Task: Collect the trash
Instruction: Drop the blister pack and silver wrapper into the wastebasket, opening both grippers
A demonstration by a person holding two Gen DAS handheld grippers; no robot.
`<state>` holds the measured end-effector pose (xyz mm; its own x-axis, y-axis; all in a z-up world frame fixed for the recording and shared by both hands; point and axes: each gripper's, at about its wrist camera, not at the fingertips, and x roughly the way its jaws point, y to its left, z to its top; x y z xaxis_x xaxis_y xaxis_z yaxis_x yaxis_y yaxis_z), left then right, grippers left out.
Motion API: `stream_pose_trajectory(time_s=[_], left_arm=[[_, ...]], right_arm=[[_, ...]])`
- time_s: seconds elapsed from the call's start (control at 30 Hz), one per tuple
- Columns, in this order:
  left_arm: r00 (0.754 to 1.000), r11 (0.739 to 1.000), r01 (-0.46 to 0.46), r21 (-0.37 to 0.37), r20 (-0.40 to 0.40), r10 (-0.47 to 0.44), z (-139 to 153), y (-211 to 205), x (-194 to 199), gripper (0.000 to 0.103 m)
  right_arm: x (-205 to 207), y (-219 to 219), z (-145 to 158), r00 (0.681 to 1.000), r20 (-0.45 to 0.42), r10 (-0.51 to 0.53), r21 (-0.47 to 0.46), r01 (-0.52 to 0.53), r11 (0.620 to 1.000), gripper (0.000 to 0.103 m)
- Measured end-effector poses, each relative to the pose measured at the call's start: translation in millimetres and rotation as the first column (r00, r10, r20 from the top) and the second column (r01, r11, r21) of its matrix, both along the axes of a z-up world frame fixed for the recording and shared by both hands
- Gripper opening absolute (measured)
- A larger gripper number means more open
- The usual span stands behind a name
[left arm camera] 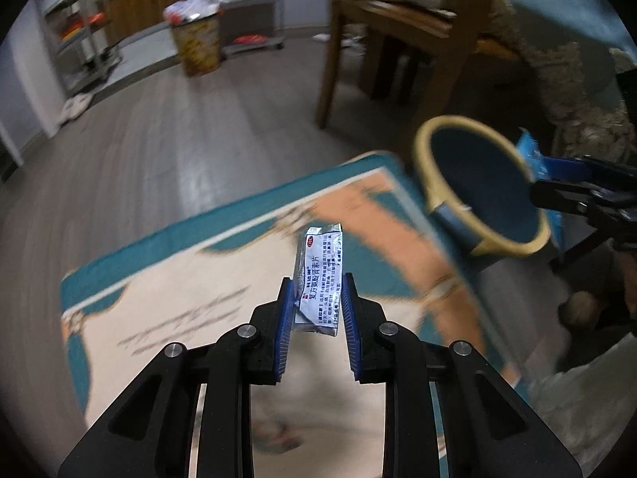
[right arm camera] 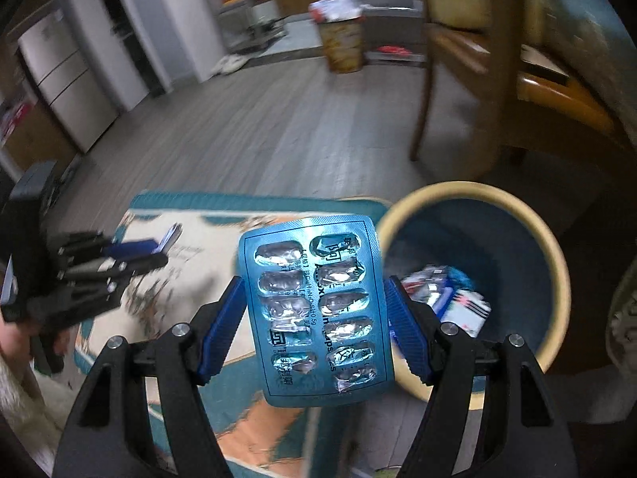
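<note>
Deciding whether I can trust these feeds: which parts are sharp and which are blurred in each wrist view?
Left wrist view: the foil sachet in the left claw is sharp, its print crisp; rug, bin and chair streak with motion blur. Right wrist view: the blue blister pack is sharp with foil glare; floor, bin and background smear. Both dim, fisheye-bent.

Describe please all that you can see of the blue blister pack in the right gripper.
The blister pack is a shiny blue foil sheet with rounded corners, two columns of pockets, all burst and empty, and printed text. It stands about upright, clamped at its side edges by the right gripper, beside and just above the bin, which holds other wrappers.
</note>
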<state>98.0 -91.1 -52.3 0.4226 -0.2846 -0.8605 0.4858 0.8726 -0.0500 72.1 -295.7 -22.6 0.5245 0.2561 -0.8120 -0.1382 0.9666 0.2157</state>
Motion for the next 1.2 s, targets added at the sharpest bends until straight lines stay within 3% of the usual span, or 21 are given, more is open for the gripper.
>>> stream_pose_trajectory(time_s=[0.37, 0.6, 0.67, 0.9, 0.93, 1.0, 1.2], left_arm=[[0.979, 0.973, 0.206, -0.103, 0.022, -0.205, -5.5, -136.5, 2.4, 0.026], [0.968, 0.964, 0.25, -0.094, 0.044, -0.246, -24.5, -193.1, 9.3, 0.026], [0.971, 0.966, 0.237, -0.1, 0.034, -0.235, -31.6, -200.4, 15.5, 0.031], [0.975, 0.968, 0.224, -0.116, 0.034, -0.221, -30.6, -193.1, 19.2, 0.032], [0.975, 0.968, 0.221, -0.119, 0.036, -0.218, -27.6, -189.2, 18.6, 0.032], [0.977, 0.969, 0.214, -0.122, 0.041, -0.211, -21.8, -179.7, 16.7, 0.032], [0.978, 0.97, 0.204, -0.13, 0.079, -0.195, 12.5, -145.3, -4.1, 0.033]], right_arm=[[6.5, -107.4, -20.2, 0.972, -0.04, -0.231, 0.023, 0.232, 0.972, 0.069], [16.5, -146.1, -39.7, 0.936, -0.081, -0.344, 0.057, 0.349, 0.935, 0.07], [18.1, -152.5, -42.8, 0.928, -0.081, -0.364, 0.068, 0.369, 0.927, 0.07], [24.4, -157.3, -54.4, 0.925, -0.09, -0.37, 0.076, 0.377, 0.923, 0.071], [24.6, -155.9, -54.1, 0.927, -0.088, -0.366, 0.072, 0.372, 0.925, 0.072], [25.5, -153.4, -51.0, 0.93, -0.078, -0.359, 0.073, 0.364, 0.928, 0.085], [8.6, -147.6, -29.9, 0.927, -0.043, -0.374, 0.068, 0.376, 0.924, 0.085]])
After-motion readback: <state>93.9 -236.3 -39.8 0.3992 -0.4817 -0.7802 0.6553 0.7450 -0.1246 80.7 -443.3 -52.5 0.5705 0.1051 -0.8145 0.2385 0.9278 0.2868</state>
